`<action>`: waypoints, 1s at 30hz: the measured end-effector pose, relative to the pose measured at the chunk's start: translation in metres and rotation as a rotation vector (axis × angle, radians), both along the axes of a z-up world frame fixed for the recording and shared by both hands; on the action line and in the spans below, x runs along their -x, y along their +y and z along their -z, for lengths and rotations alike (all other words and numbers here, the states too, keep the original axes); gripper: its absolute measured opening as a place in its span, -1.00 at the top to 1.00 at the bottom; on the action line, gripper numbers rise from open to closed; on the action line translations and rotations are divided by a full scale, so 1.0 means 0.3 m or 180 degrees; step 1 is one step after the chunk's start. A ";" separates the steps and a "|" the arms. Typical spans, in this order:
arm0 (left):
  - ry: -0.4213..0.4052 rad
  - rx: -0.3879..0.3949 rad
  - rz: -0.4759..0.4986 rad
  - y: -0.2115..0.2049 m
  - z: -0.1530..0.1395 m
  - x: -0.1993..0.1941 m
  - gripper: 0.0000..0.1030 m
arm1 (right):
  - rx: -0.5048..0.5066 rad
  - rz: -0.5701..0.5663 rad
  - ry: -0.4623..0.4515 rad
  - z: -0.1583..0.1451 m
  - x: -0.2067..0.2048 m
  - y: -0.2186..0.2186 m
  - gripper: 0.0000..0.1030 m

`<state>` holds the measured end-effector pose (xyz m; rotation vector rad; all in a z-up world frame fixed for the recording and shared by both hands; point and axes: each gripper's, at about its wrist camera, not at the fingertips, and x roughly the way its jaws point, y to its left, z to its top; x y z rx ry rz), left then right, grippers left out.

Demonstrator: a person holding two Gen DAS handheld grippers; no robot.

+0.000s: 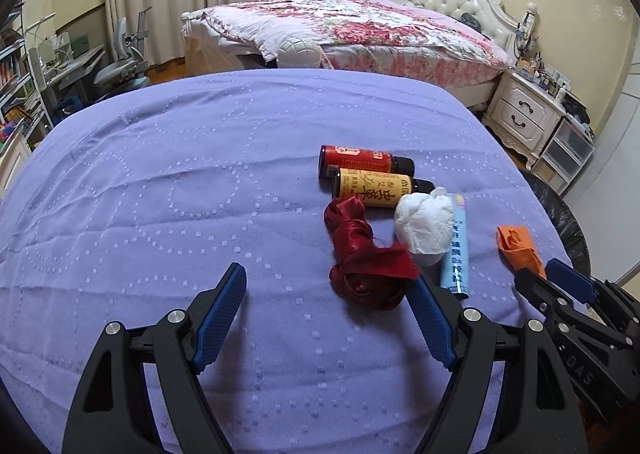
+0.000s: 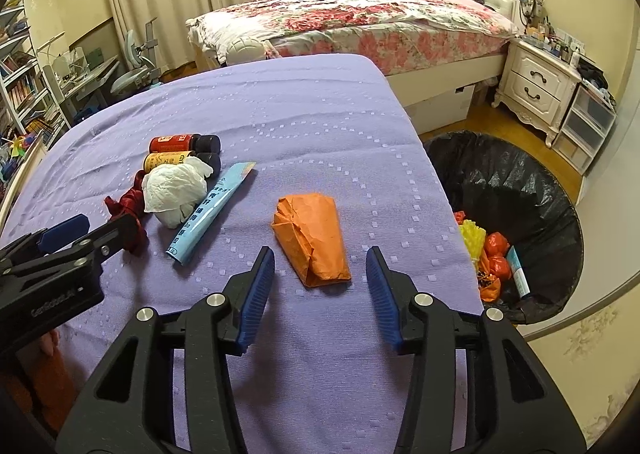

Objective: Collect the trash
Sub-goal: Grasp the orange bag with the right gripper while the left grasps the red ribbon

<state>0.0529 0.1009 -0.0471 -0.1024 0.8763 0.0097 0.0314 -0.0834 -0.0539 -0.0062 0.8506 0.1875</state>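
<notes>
Two hand-held grippers hover over a bench (image 2: 312, 101) draped in a lilac quilted cloth, where a scatter of trash awaits collection. The right hand-held gripper (image 2: 320, 260) stands with its blue-padded jaws parted and gripping nothing; a crumpled orange paper packet (image 2: 310, 238) lies on the cloth at its 12 o'clock, the packet's near end between the fingertips but clear of both pads. The left hand-held gripper (image 1: 330, 286) is spread wide and empty, its right finger just beside a knotted dark red satin ribbon (image 1: 366, 266) at its 1 o'clock.

Beyond the ribbon, a crumpled white tissue ball (image 1: 424, 223) rests against a flat light-blue sachet with printed lettering (image 1: 456, 250). At the cluster's 11 o'clock, two small dark-capped bottles lie on their sides and touching: one with a yellow label (image 1: 374, 189), one with a red label (image 1: 358, 161) behind it.

Off the bench's edge, at the right hand-held gripper's 2 o'clock, a round bin lined with a black plastic bag (image 2: 520, 181) already holds orange, red and yellow scraps. A bed with a floral quilt (image 2: 360, 17) fills the background.
</notes>
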 end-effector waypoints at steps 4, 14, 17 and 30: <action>0.0028 0.0089 -0.0016 0.009 0.003 -0.023 -0.43 | 0.0002 -0.0007 0.0002 -0.003 -0.003 0.001 0.10; 0.0067 0.0201 0.0126 0.009 0.010 -0.044 0.33 | -0.0004 -0.0007 -0.0013 -0.011 -0.012 0.005 0.10; 0.0059 0.0172 0.0114 0.017 0.012 -0.027 0.34 | -0.0006 -0.0002 -0.0013 -0.010 -0.016 0.006 0.09; -0.0083 0.0047 0.0018 0.043 -0.023 0.008 -0.26 | -0.0004 -0.0006 -0.0006 -0.010 -0.028 0.005 0.07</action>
